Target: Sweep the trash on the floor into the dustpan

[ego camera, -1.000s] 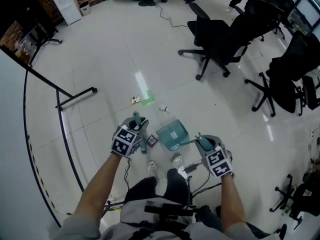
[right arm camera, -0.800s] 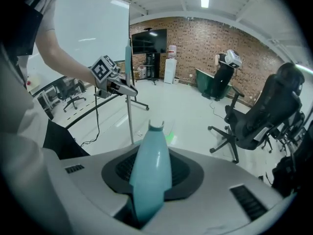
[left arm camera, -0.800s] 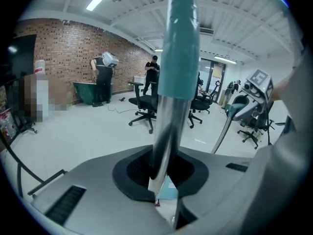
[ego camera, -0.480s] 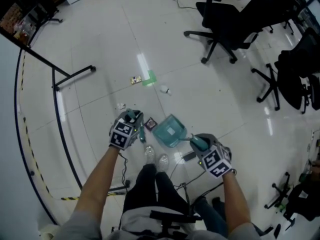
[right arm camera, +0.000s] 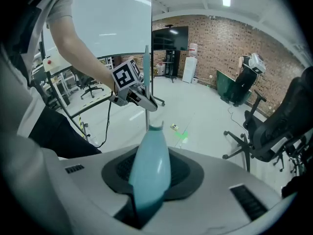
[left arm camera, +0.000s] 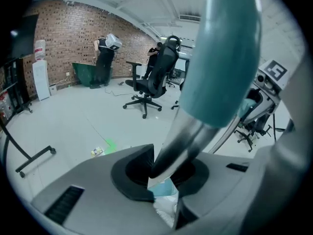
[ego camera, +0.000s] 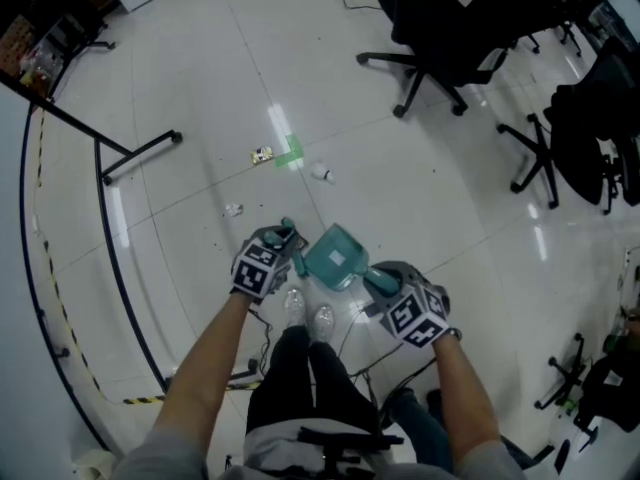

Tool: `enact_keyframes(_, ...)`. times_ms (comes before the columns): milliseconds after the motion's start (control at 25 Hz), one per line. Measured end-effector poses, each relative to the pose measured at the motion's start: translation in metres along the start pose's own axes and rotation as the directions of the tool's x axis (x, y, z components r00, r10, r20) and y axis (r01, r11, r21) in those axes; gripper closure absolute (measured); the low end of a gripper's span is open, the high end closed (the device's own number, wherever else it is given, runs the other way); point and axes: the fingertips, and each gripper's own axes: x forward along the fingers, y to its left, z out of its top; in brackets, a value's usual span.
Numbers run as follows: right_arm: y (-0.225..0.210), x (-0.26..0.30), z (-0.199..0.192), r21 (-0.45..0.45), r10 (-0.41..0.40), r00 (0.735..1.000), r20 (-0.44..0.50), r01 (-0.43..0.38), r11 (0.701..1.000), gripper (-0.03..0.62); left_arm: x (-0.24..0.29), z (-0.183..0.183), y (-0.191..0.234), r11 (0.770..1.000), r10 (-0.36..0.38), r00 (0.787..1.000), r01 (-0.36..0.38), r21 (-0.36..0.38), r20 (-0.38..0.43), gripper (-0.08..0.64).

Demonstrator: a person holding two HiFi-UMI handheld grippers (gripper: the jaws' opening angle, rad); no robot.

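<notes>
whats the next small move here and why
Probably carry the dustpan, held in the right gripper, forward and set its lip near the white scrap: that scrap and the wrapper lie beyond it, and the left gripper holds the brush.

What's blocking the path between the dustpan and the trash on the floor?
Nothing visible. Only bare tile lies between the dustpan and the wrapper, the white scrap and the small scrap.
</notes>
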Motion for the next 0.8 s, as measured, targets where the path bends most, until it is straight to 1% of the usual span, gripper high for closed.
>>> enact_keyframes(160,-0.003,-0.002,-0.004,0.024,-0.009,1.0,0.013,0.008,1.0,0.488,0.008,0.007,-0.029,0.998,-0.059,0.998,0.06,0.021,-0.01,0.5)
enact_keyframes(240,-0.004,-0.002,-0.008,0.042,-0.013,1.0,0.009,0.012,0.999,0.489,0.009,0.015,-0.044,0.995,-0.102,0.995,0.102,0.017,0.018,0.502)
enact_keyframes(360,-0.002,-0.004,-0.013,0.049,-0.016,1.0,0.008,0.015,0.999,0.489,0.008,0.027,-0.06,0.986,-0.169,0.984,0.169,-0.002,0.064,0.506)
enact_keyframes(480,0.0,-0.004,-0.018,0.059,-0.017,1.0,0.016,0.016,0.998,0.489,0.003,0.038,-0.07,0.976,-0.211,0.973,0.215,-0.027,0.088,0.517)
enact_keyframes(520,0.001,-0.004,-0.02,0.066,-0.019,1.0,0.015,0.018,0.998,0.489,0.0,0.042,-0.072,0.975,-0.217,0.972,0.221,-0.032,0.096,0.518)
enact_keyframes(600,0.002,-0.005,-0.023,0.075,-0.019,1.0,0.011,0.018,0.997,0.489,-0.007,0.047,-0.073,0.976,-0.213,0.972,0.216,-0.02,0.102,0.522)
enact_keyframes(720,0.002,-0.006,-0.026,0.069,-0.012,1.0,0.007,0.012,0.998,0.489,-0.02,0.049,-0.07,0.982,-0.188,0.978,0.187,0.019,0.09,0.522)
enact_keyframes(800,0.002,-0.007,-0.028,0.07,-0.008,1.0,0.007,0.008,0.998,0.489,-0.028,0.048,-0.062,0.987,-0.16,0.984,0.157,0.04,0.084,0.522)
